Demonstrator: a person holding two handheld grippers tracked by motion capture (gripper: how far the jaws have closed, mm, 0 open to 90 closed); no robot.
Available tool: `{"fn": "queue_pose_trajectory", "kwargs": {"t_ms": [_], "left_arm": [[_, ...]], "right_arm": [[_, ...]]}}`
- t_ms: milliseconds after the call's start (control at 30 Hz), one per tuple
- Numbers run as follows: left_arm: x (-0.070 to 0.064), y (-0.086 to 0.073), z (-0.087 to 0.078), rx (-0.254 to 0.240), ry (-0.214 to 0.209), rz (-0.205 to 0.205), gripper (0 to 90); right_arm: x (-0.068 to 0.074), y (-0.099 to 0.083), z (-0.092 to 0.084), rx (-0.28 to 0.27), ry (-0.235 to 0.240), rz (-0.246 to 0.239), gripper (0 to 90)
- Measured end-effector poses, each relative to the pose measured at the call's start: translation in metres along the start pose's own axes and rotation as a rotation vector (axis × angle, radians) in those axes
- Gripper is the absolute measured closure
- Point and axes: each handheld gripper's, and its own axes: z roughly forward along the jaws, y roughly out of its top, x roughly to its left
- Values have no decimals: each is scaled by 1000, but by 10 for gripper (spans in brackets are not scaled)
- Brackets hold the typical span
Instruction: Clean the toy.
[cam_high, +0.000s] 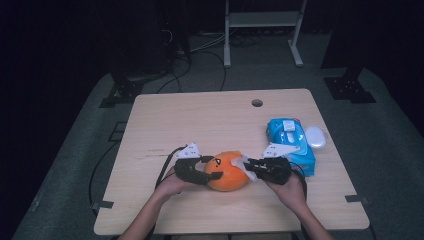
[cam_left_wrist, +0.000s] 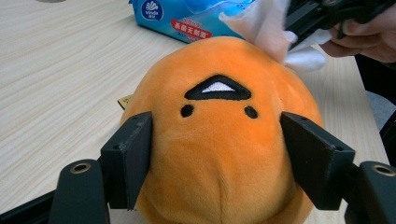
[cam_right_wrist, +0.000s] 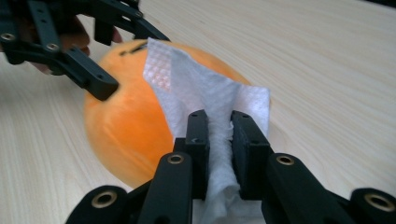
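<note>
A round orange plush toy (cam_high: 227, 171) with a small black-stitched face (cam_left_wrist: 217, 91) lies near the front middle of the wooden table (cam_high: 200, 120). My left gripper (cam_high: 214, 167) comes in from the left, and its two black jaws press on the toy's sides (cam_left_wrist: 217, 154). My right gripper (cam_high: 251, 168) reaches in from the right, shut on a white wet wipe (cam_right_wrist: 196, 88). The wipe drapes over the far side of the toy (cam_right_wrist: 126, 121), and its free end lies on the plush (cam_left_wrist: 268, 28).
A blue pack of wet wipes (cam_high: 290, 137) lies just behind the right hand, with a white oval object (cam_high: 315, 136) beside it. A round hole (cam_high: 257, 102) sits near the table's far edge. Cables trail off the left side.
</note>
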Motion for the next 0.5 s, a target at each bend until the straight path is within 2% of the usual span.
{"fn": "queue_pose_trajectory", "kwargs": {"t_ms": [100, 200, 267, 333, 367, 500], "left_arm": [[0, 0, 1, -1, 1, 3, 277], [0, 0, 1, 0, 2, 5, 277], [0, 0, 1, -2, 4, 3, 276], [-1, 1, 0, -4, 5, 4, 252], [-2, 2, 0, -7, -4, 8, 212], [-7, 6, -1, -1, -49, 54, 109]], "right_arm": [[-3, -2, -2, -2, 7, 23, 770], [12, 3, -1, -7, 20, -30, 770], [18, 6, 1, -1, 4, -67, 769], [13, 6, 1, 4, 13, -47, 769], [10, 4, 2, 6, 15, -35, 769], [3, -2, 1, 14, 2, -12, 769]]}}
